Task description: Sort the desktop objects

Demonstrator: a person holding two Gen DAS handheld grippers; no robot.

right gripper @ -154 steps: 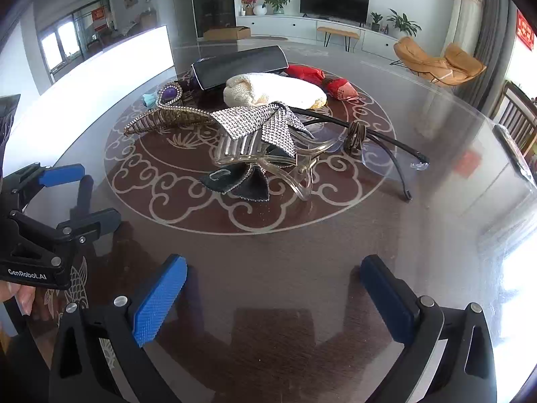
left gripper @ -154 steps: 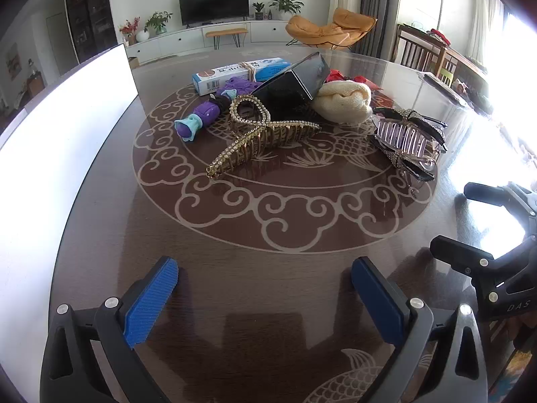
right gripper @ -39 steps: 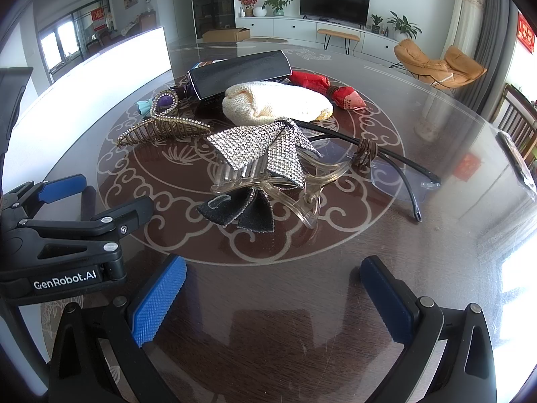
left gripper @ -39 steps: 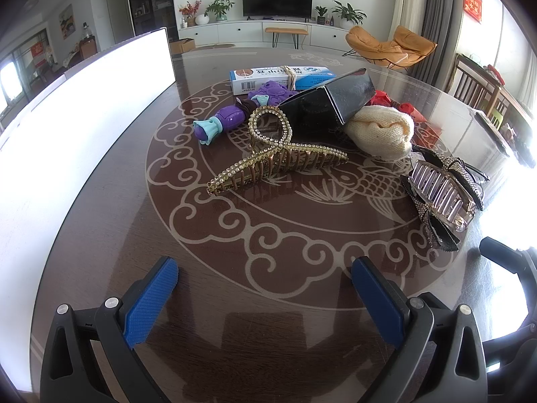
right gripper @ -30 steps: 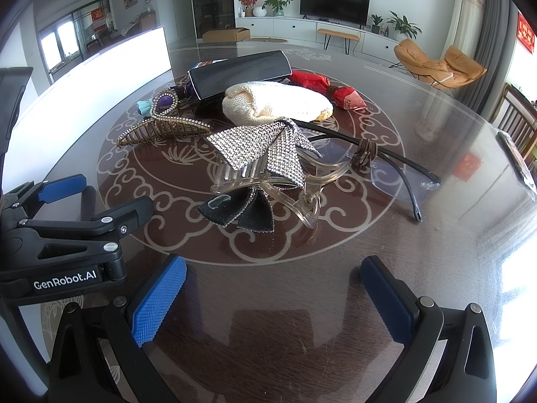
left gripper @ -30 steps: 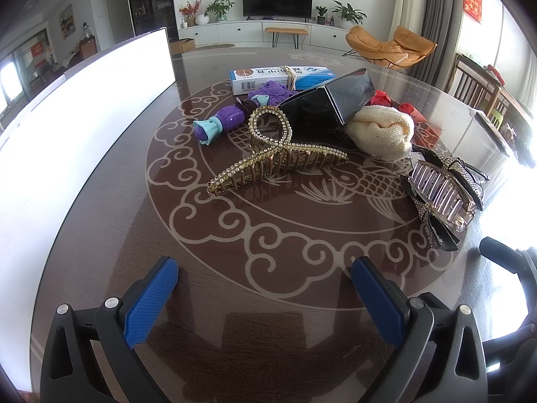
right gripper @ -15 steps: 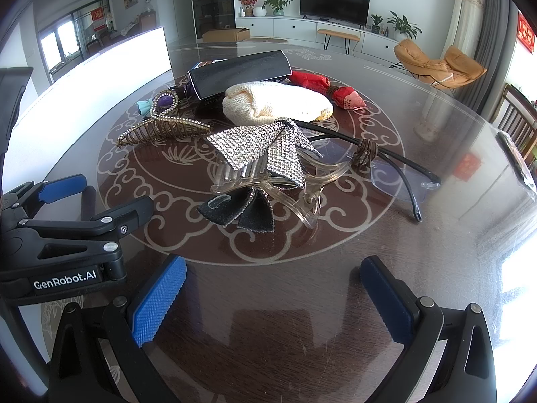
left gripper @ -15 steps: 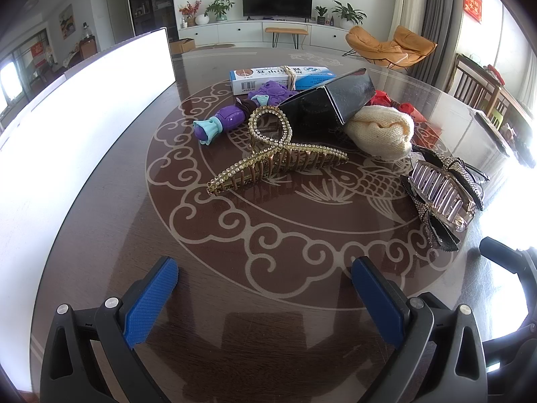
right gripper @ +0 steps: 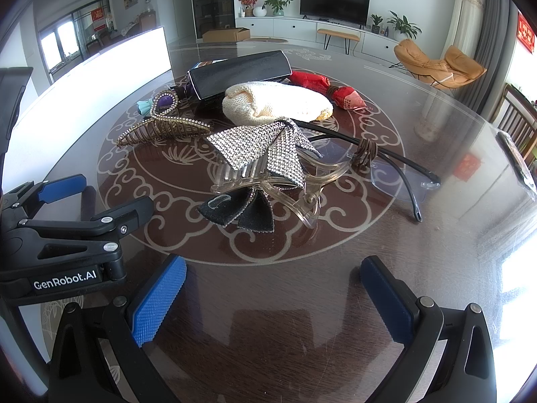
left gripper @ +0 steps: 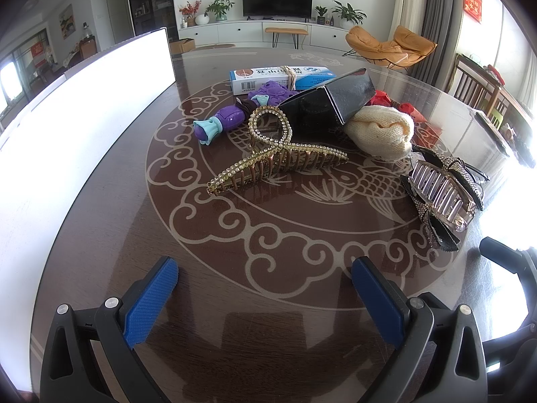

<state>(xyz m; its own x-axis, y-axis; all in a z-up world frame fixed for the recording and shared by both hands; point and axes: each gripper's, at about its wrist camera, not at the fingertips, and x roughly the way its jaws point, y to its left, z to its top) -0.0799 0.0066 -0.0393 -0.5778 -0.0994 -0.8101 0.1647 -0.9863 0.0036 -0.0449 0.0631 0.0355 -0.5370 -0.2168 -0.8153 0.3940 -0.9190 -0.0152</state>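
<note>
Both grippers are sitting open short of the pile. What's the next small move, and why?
Probably ease the right gripper forward toward the rhinestone bow clip. It is the nearest item to that gripper and lies almost straight ahead, partly resting over the glasses, so lifting it first frees them. The left gripper is also open and holds nothing; the gold claw clip lies ahead of it.

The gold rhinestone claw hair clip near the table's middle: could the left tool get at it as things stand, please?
Probably yes. The gold rhinestone claw hair clip lies straight ahead of the open, empty left tool, with only bare dark patterned table between; nothing rests on it.
</note>
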